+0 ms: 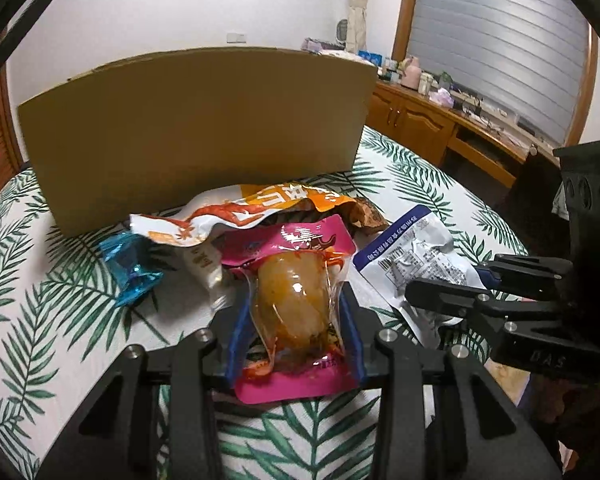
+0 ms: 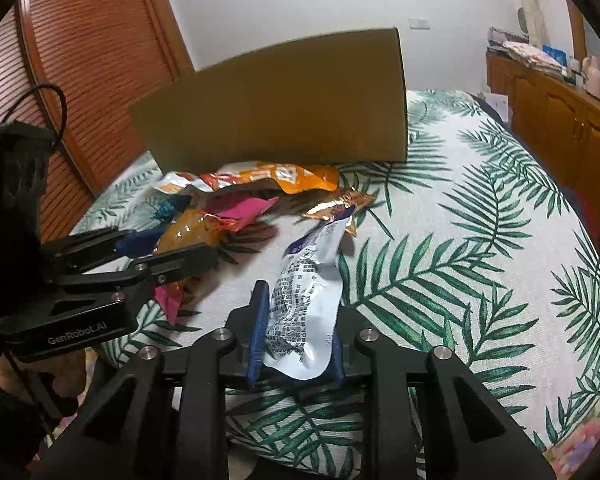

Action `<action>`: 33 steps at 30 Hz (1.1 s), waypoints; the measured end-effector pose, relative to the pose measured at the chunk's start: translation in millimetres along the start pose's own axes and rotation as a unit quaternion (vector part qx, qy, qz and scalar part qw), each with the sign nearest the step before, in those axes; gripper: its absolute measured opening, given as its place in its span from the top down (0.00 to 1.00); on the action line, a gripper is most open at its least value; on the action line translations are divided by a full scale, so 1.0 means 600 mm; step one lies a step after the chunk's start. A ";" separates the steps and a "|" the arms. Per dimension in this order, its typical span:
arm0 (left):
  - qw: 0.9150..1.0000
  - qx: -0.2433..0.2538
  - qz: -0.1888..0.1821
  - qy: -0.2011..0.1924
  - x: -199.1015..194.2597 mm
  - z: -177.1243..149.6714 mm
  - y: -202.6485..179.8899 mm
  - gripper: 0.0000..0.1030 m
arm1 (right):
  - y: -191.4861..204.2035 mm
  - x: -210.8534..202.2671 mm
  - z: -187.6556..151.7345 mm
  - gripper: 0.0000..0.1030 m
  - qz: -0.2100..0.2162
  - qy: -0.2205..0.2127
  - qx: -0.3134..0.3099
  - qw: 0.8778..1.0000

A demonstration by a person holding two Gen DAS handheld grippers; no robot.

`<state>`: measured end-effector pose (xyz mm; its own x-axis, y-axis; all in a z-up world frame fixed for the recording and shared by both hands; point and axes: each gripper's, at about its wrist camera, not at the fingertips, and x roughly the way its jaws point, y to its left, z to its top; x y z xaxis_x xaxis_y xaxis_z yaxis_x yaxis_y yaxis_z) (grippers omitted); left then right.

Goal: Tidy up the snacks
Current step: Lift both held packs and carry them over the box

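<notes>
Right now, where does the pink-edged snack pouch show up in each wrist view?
Left wrist: pink pouch bottom centre, between the left gripper pads.
Right wrist: same pouch left of centre, in the left gripper.
Shared landmark: cardboard box behind the snack pile.

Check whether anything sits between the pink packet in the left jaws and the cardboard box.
Yes. The orange-and-white snack bag lies against the cardboard box wall, directly beyond the pink packet. That wall also stands upright, so the packet probably must go over it.

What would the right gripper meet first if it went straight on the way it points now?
The right gripper, shut on the white packet, would probably meet the gold wrapper first, then the cardboard box. Depth is unclear.
</notes>
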<state>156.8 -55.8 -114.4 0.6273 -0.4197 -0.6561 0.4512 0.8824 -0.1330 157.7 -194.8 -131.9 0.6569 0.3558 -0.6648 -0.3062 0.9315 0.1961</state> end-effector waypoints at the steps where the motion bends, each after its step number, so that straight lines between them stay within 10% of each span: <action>1: 1.000 -0.002 0.001 -0.003 -0.002 0.000 0.001 0.63 | 0.001 0.000 0.000 0.77 -0.001 -0.001 -0.001 1.000; 33: 0.997 -0.024 -0.023 -0.064 -0.080 0.012 0.004 0.63 | 0.006 -0.074 0.016 0.80 0.006 -0.055 0.014 0.998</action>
<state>132.4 -35.0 -78.1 0.6840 -0.4816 -0.5479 0.4532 0.8691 -0.1981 134.2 -206.3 -94.9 0.7256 0.3710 -0.5795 -0.2963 0.9286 0.2236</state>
